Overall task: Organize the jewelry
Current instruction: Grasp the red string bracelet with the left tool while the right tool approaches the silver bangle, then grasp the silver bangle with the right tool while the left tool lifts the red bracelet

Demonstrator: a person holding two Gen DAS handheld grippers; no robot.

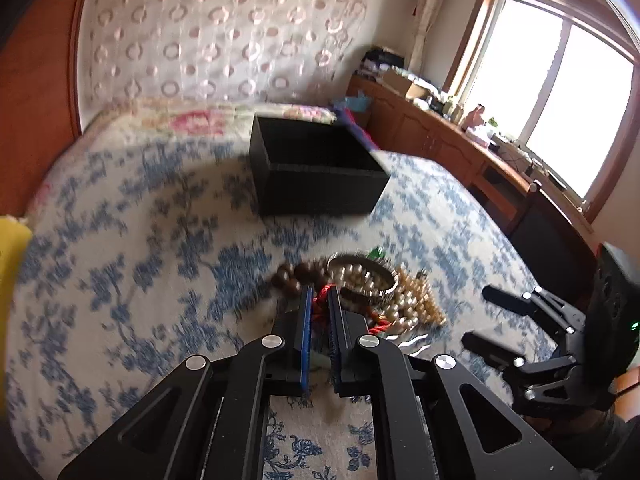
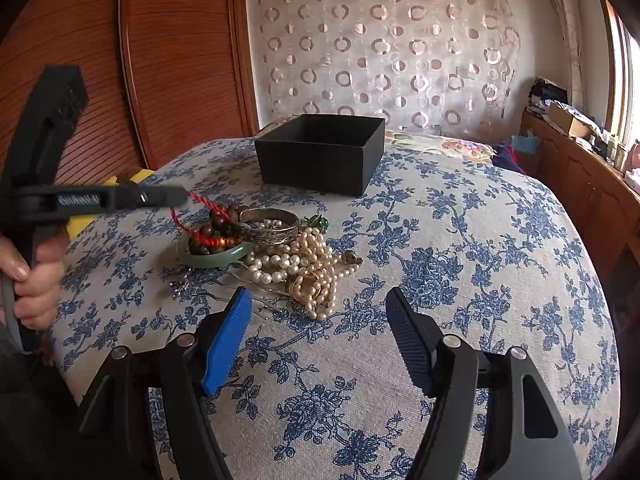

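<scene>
My left gripper (image 1: 319, 294) has its fingers drawn nearly together on the red braided cord (image 2: 202, 202) of the tangled jewellery heap (image 2: 272, 252), which lies on the blue-and-white floral bedspread (image 2: 460, 280) in front of the open black rectangular cardboard box (image 2: 320, 152); my right gripper (image 2: 318, 312) hovers just short of the heap with its fingers wide apart and nothing between them.

The cord runs taut from my left fingers down into the pile, where it loops around the dark brown wooden bead bracelet (image 2: 222, 220) sitting inside the pale green jade bangle (image 2: 216, 258); the engraved silver cuff bangle (image 2: 270, 226) rests against those beads, and the cream pearl strands (image 2: 304, 256) spill to the right of it, with a small green beetle-like brooch (image 2: 319, 223) just behind.

The risk, as I judge it, is that lifting the cord drags more than one piece: the beads may hook the jade bangle and tip it off the bed's edge, or the cuff may slide and snag the pearls; a thin cord can also slip through a grip that looks only lightly closed, dropping everything short of the box; the left wrist view is blurred, so I cannot tell how much cord I truly hold.
</scene>
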